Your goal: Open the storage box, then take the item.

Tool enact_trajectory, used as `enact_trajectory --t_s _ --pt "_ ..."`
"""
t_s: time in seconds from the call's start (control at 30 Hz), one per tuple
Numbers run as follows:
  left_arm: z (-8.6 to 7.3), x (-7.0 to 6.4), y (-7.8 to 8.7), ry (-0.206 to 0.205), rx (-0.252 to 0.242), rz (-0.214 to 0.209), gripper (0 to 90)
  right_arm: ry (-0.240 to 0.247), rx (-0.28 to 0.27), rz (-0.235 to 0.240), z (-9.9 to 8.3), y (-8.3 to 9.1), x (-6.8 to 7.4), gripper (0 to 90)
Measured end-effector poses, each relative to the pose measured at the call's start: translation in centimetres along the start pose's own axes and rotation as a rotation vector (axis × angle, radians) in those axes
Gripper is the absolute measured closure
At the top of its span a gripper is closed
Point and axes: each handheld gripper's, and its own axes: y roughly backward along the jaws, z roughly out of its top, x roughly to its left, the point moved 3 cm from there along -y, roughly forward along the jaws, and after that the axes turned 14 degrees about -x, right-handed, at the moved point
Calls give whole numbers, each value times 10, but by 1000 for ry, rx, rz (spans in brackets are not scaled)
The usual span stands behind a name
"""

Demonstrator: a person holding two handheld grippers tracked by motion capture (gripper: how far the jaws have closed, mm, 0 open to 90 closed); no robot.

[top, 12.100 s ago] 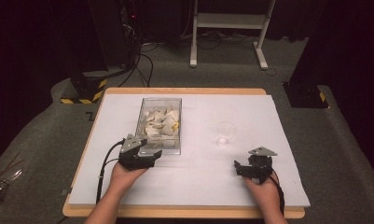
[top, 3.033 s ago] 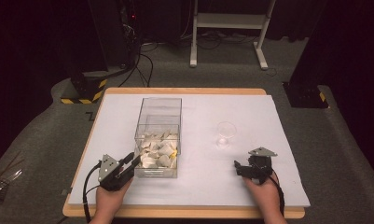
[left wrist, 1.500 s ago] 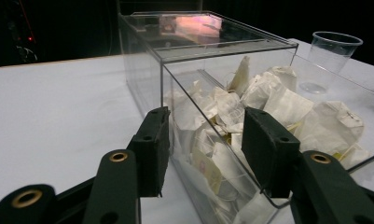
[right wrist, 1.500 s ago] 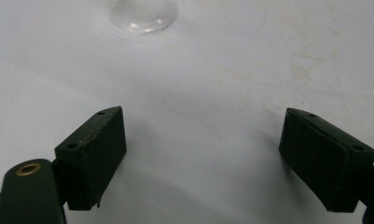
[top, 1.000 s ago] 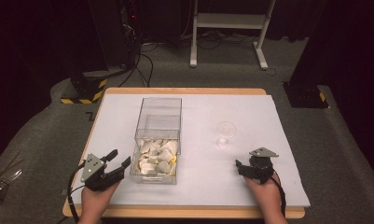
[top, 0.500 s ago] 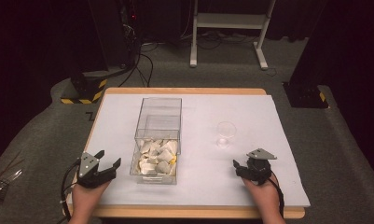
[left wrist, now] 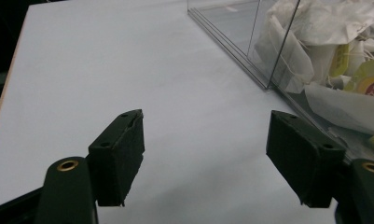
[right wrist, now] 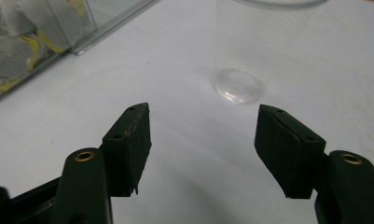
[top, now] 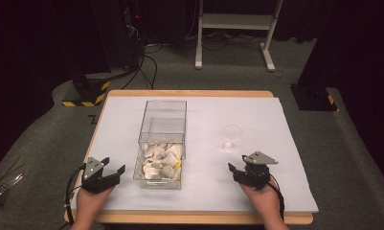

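Observation:
A clear plastic box point(top: 163, 139) stands on the white table top, its near half holding a heap of white tea bags point(top: 162, 161) with yellow tags. My left gripper point(top: 112, 168) rests open left of the box's near end, nothing between its jaws; in the left gripper view point(left wrist: 205, 154) the box wall point(left wrist: 264, 46) and tea bags point(left wrist: 334, 42) rise at the upper right. A clear plastic cup point(top: 231, 137) stands right of the box. My right gripper point(top: 236, 171) sits open just short of it; the right gripper view point(right wrist: 203, 140) looks at the cup point(right wrist: 250, 56).
The white sheet point(top: 256, 115) covers a wooden board point(top: 189, 218) whose edge shows at the front. Grey carpet surrounds the table. A black-and-yellow block point(top: 84, 91) lies far left, a white frame point(top: 232, 33) at the back, loose items point(top: 3, 187) on the floor at left.
The box has been drawn toward the near edge from its place farther back. My left gripper has let go, opened and moved left and down, away from it. The right gripper has barely shifted.

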Motion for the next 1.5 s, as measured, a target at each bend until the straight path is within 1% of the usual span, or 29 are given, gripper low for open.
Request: enact_trajectory --t_s 0.03,0.1,0.17,0.27,0.37,0.43,0.5,0.57,0.63,0.73,0.8,1.0,1.07,1.17,1.37,1.5 --pt "0 -1 0 -4 3 0 276 11 -10 7 3 0 1 378" --pt "-1 -3 1 -20 -2 1 273 5 -23 12 8 -2 5 381" --pt "-1 -4 1 -33 -6 -1 275 12 -34 23 13 -4 9 386" --pt "-1 -5 0 -40 1 8 274 23 -47 36 18 -6 17 389" --pt "-1 -5 -1 -31 8 13 270 34 -66 45 23 -9 24 389" --pt "-1 -3 -1 -25 2 13 273 43 -72 48 26 -10 28 389" --pt "-1 -3 -1 -10 -2 10 275 33 -74 57 28 -13 33 396" --pt "1 -1 0 -5 -13 -1 275 38 -78 67 30 -15 37 398" --pt "2 1 -1 14 -27 -8 280 38 -81 75 32 -17 41 403" --pt "3 4 -3 19 -35 -2 277 29 -82 94 35 -19 47 417" --pt "4 5 -5 7 -35 -4 272 33 -81 104 38 -20 50 422" --pt "2 4 -5 22 -35 -7 268 37 -87 142 44 -25 59 443" --pt "2 3 -5 9 -32 -12 268 43 -92 153 47 -26 63 442" --pt "1 1 -5 5 -38 -18 267 54 -107 160 51 -27 67 442" --pt "1 3 -5 23 -44 -25 267 46 -130 189 59 -28 75 444" --pt "1 2 -5 14 -40 -24 266 41 -143 217 65 -30 82 463"
